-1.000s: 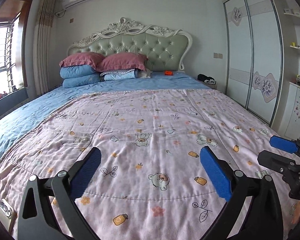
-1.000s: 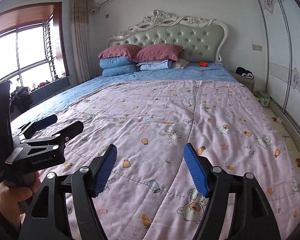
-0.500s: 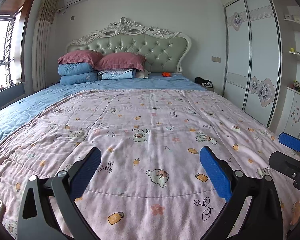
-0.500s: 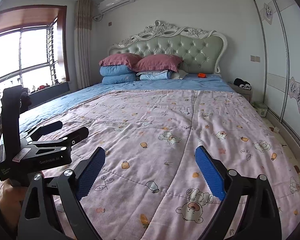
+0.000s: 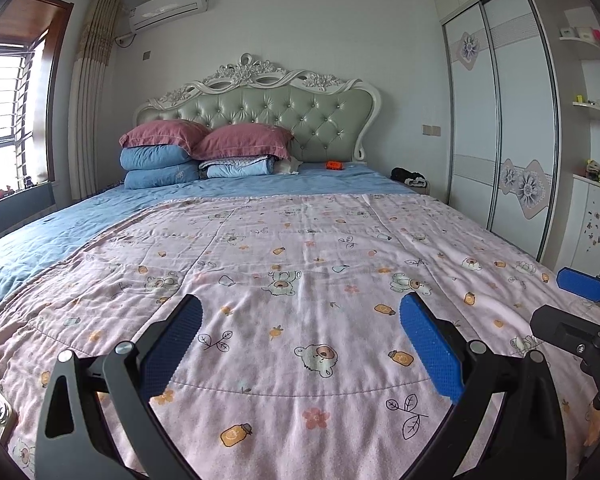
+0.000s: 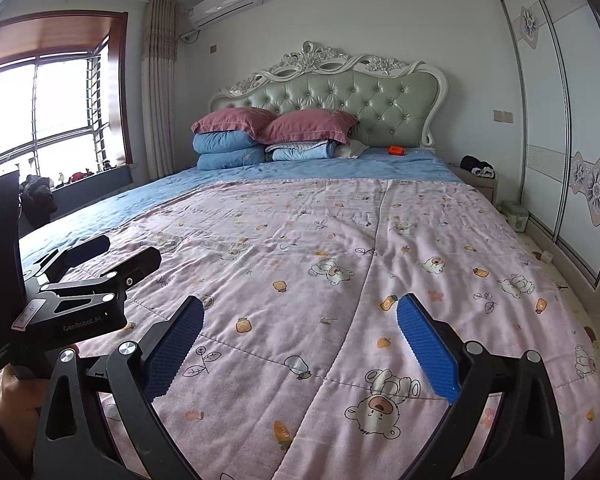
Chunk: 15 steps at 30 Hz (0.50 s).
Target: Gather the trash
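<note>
A small orange object (image 5: 334, 165) lies on the blue sheet near the headboard; it also shows in the right wrist view (image 6: 396, 150). My left gripper (image 5: 300, 326) is open and empty, low over the foot of the pink quilt (image 5: 300, 260). My right gripper (image 6: 300, 326) is open and empty beside it, also over the quilt (image 6: 340, 248). The left gripper's body shows at the left of the right wrist view (image 6: 112, 264). No other trash is plainly visible on the bed.
Stacked pillows (image 5: 204, 152) sit at the padded headboard (image 5: 284, 108). A sliding wardrobe (image 5: 500, 120) and shelves stand to the right. A nightstand with dark items (image 6: 476, 166) and a small bin (image 6: 514, 214) are beside the bed. A window (image 6: 40, 112) is on the left.
Both grippers have lowered and tilted up, so more of the wall and ceiling shows. The right gripper's jaws have opened wider. The bed is unchanged.
</note>
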Tool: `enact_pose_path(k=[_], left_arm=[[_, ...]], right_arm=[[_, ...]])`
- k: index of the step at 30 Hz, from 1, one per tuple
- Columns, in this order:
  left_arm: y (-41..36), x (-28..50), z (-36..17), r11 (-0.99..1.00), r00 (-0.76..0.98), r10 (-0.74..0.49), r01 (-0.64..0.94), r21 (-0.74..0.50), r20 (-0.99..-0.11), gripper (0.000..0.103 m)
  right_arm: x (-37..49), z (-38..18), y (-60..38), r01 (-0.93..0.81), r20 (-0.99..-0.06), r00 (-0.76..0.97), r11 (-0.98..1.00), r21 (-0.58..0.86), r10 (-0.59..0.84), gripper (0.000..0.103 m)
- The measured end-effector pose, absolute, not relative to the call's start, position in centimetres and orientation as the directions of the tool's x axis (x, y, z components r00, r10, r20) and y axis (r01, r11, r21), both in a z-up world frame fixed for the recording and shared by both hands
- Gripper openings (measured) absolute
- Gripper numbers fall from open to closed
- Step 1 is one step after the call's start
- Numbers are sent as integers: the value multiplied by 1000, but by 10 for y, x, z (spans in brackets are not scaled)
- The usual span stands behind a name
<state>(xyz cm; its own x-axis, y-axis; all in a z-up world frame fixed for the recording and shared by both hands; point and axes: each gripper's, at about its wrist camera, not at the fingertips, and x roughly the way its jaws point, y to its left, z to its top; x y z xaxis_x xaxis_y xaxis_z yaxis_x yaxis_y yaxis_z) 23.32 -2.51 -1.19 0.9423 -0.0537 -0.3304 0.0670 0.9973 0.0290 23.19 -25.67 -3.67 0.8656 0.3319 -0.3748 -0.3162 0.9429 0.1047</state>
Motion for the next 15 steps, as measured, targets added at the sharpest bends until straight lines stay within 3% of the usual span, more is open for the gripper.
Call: enact_pose_path(k=[15], left_arm=[[-24, 226, -10, 998, 951, -46, 58, 29, -307, 99]], right_arm=[[235, -38, -256, -312, -383, 864, 945, 102, 326, 94]])
